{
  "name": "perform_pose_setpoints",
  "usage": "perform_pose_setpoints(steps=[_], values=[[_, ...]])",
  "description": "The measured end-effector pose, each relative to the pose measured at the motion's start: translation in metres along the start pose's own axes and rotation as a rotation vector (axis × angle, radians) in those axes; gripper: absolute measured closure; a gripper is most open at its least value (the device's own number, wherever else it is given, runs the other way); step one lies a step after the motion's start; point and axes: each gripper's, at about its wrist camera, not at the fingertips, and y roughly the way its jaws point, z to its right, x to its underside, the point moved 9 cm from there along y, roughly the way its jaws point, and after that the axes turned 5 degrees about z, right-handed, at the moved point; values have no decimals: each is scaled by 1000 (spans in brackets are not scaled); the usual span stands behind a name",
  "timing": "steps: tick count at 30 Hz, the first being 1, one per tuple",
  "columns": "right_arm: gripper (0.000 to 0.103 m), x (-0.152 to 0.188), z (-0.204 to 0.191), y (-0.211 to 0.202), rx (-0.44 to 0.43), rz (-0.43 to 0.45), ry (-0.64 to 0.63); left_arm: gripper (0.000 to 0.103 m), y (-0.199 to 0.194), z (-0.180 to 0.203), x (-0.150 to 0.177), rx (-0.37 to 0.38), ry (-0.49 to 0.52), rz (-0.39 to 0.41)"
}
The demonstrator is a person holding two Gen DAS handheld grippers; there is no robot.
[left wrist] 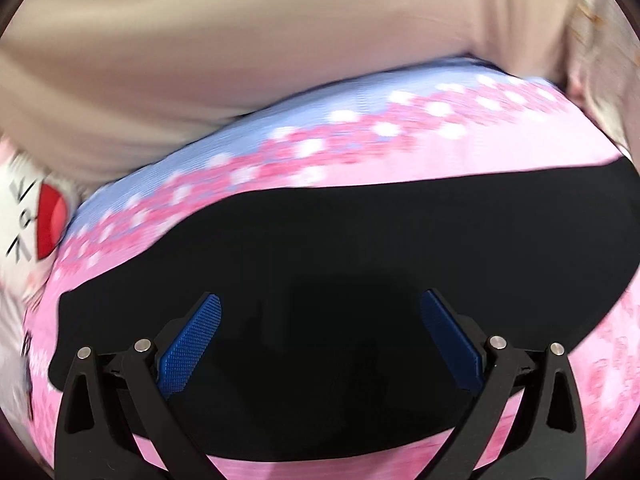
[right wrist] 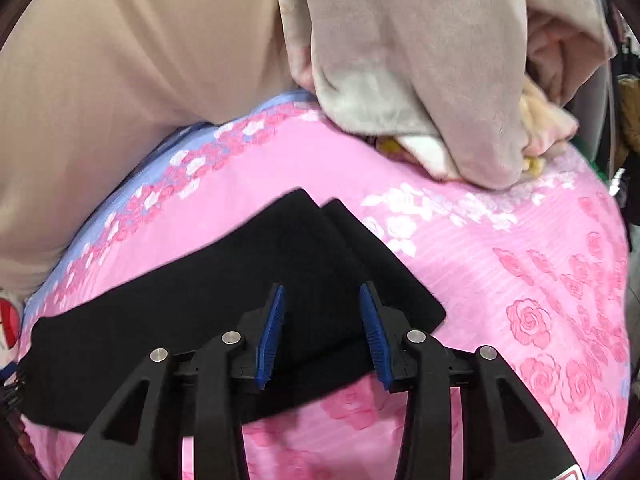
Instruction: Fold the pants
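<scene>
Black pants (left wrist: 340,264) lie flat on a pink floral bed sheet (left wrist: 440,152). In the left wrist view they fill the lower middle as a wide dark band. My left gripper (left wrist: 320,306) is open and empty just above them. In the right wrist view the pants (right wrist: 200,300) show two stacked leg ends at their far corner (right wrist: 316,204). My right gripper (right wrist: 322,292) is open and empty, its fingers over the pants' right end, near the edge.
A beige quilt (left wrist: 200,60) is bunched along the far side of the bed. A grey-beige blanket heap (right wrist: 420,80) lies at the far right on the sheet (right wrist: 520,260). A white item with a red mark (left wrist: 36,220) sits at the left edge.
</scene>
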Motion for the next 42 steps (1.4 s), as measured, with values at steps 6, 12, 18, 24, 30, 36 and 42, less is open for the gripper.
perform_pose_setpoints(steps=[6, 12, 18, 24, 30, 36, 42], values=[[50, -5, -20, -4, 32, 34, -97, 5, -1, 51, -12, 46, 58, 3], [69, 2, -12, 10, -11, -19, -79, 5, 2, 77, -14, 53, 77, -14], [92, -18, -11, -13, -16, 62, -119, 5, 3, 96, -16, 68, 92, -23], [89, 1, 13, 8, -7, -40, -92, 5, 7, 98, -10, 66, 95, -39], [81, -30, -12, -33, -12, 90, -110, 5, 15, 97, 2, 60, 99, -74], [83, -26, -55, 34, -69, -47, -241, 5, 18, 112, 9, 79, 116, -80], [103, -41, -2, 45, 12, -16, -72, 5, 13, 114, 7, 94, 124, -68]])
